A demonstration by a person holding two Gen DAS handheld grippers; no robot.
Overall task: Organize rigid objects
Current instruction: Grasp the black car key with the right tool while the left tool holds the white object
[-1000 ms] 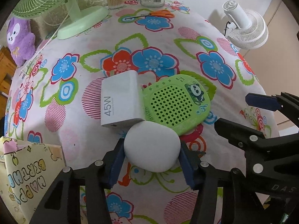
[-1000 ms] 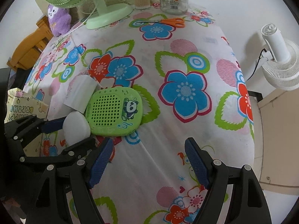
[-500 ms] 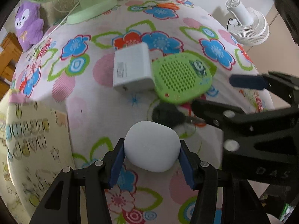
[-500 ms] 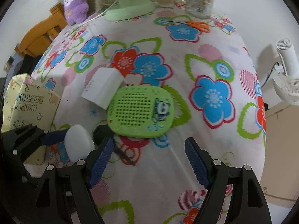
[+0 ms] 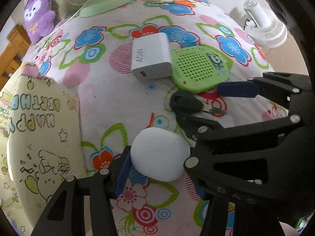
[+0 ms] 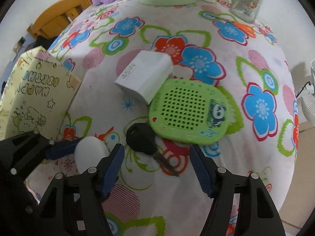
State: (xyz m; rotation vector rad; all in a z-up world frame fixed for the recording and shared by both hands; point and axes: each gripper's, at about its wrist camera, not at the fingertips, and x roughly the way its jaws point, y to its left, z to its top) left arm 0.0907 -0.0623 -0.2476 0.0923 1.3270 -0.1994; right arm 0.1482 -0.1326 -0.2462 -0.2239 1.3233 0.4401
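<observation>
The white pebble-shaped case is being clamped by the left gripper; the right gripper is closing around the black key, untouched, which risks being nudged away.

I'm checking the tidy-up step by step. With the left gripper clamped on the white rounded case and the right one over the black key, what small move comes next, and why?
Probably lower the right gripper a little so its closing jaws straddle the black key. The key lies flat on the floral tablecloth between the blue pads, not yet pinched. The left gripper already holds the white rounded case.
</observation>
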